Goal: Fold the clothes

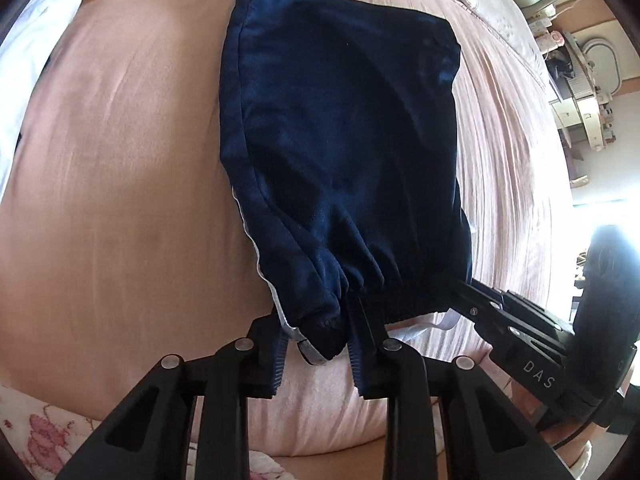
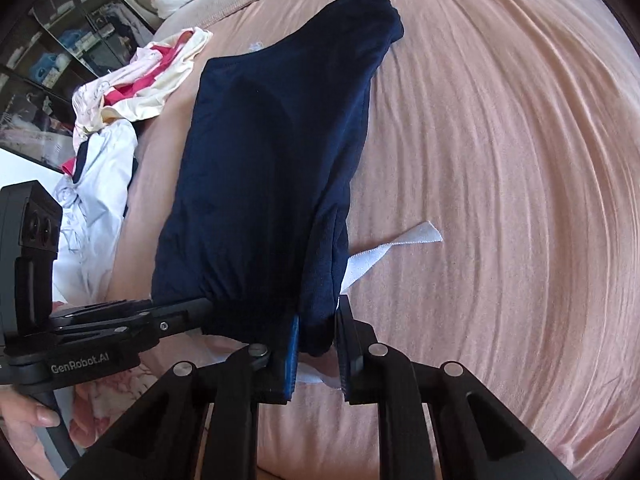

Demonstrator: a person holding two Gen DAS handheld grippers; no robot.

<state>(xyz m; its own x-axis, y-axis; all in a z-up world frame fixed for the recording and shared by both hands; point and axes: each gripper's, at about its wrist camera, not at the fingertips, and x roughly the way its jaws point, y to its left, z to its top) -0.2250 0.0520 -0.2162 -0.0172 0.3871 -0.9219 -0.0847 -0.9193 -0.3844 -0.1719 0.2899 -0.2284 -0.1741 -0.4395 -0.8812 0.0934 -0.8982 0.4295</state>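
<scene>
Nearest to us, the left gripper [image 1: 318, 344] has its jaws clamped on the gathered waistband corner of the navy garment [image 1: 340, 140], and the right gripper [image 2: 316, 344] pinches the other near corner of the same hem, cloth bunched between its pads. Only the right wrist view shows a hand [image 2: 24, 420] wrapped round the left tool's handle at the lower left, and a white drawstring [image 2: 396, 244] trailing out onto the bed just right of the garment. Only the left wrist view shows a floral cloth [image 1: 44, 432] at the bottom left edge.

The garment lies lengthwise on the pink bedsheet [image 1: 120, 200], stretching away from both tools; it is dark blue, folded double, with a pale stripe along its left seam and elastic puckers at the near end. Farther off in the right view we see a heap of white, cream and pink clothes [image 2: 132, 92], then shelves [image 2: 60, 60] beyond the bed.
</scene>
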